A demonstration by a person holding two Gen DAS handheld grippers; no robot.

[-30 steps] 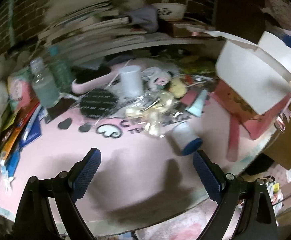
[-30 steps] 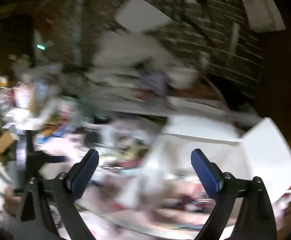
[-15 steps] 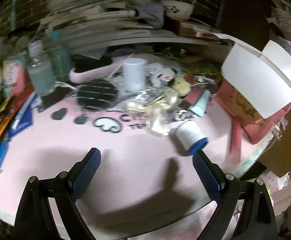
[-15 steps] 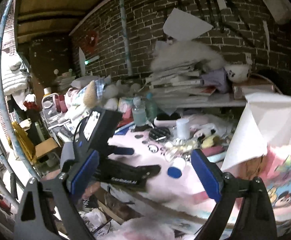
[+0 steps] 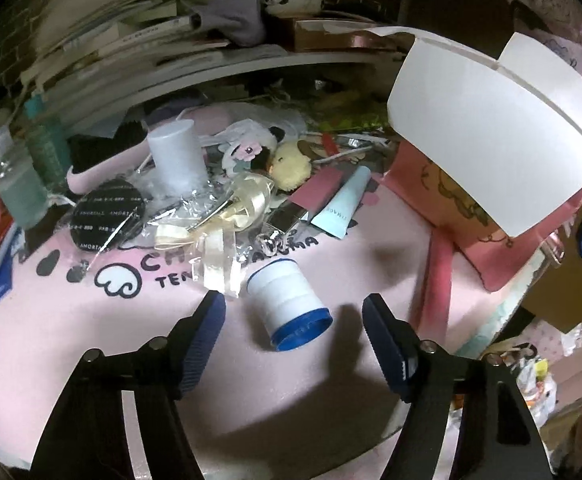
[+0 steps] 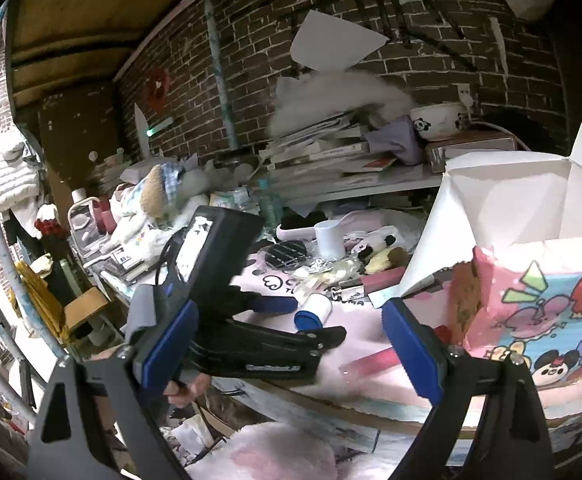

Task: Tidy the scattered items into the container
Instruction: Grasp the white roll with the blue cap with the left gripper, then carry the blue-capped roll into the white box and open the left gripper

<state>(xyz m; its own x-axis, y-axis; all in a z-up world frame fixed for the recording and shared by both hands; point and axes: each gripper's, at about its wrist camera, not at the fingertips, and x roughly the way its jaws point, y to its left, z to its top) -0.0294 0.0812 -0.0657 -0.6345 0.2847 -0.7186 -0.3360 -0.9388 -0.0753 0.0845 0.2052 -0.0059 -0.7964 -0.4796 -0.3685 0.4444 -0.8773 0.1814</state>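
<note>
Since the earlier frame, the left gripper [image 5: 293, 314] is sitting closer to the white jar with a blue lid [image 5: 287, 306], and its jaws are closing, one on either side of the jar with a visible gap each side; nothing is gripped yet. Seen from the right wrist, the same jar [image 6: 314, 312] is lying on its side on the pink mat [image 5: 131, 352], near the front edge, just nearer than the ribbon-and-cellophane clutter [image 5: 215, 224] and left of the open pink cartoon box [image 6: 531, 280], which appears to be the container. The right gripper [image 6: 291, 348] is hovering wide apart and empty beside that box.

The jar is showing a ribbed white body with the blue lid facing the camera. Judged from its look, it is rigid plastic, light, smooth and liable to roll; taking hold across the ribbed white body, clear of the lid, looks soundest
</note>
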